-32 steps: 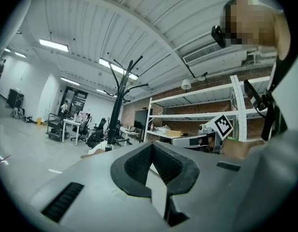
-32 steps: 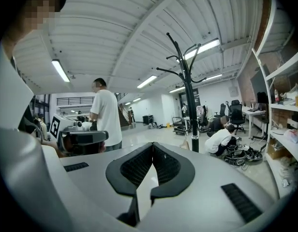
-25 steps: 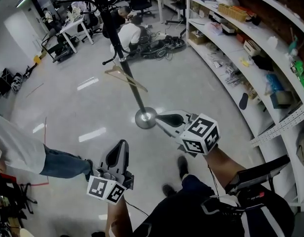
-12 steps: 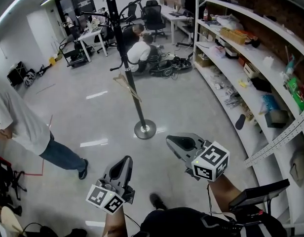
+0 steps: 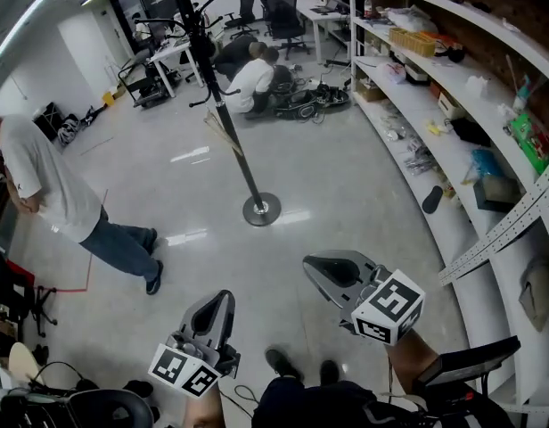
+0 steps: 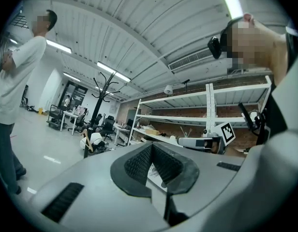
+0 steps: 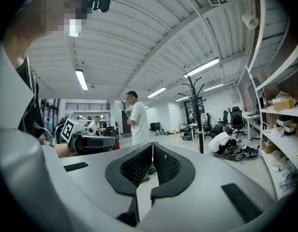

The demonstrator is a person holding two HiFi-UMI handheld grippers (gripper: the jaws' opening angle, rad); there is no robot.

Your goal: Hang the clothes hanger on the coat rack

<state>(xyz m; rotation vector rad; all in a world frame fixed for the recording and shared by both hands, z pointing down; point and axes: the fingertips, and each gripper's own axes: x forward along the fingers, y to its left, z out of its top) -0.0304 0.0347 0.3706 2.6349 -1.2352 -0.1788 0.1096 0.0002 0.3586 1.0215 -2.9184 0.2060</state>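
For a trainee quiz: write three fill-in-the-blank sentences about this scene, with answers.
A wooden ____ hangs on the coat rack. The left gripper and the right gripper both have their jaws ____. The long shelves run along the person's ____ side.
Missing words: hanger; shut; right.

Bright all over, lit by long ceiling lights [image 7: 82,79]. Shiny glare on the floor [image 5: 190,155]. Bent and dark round the edges.
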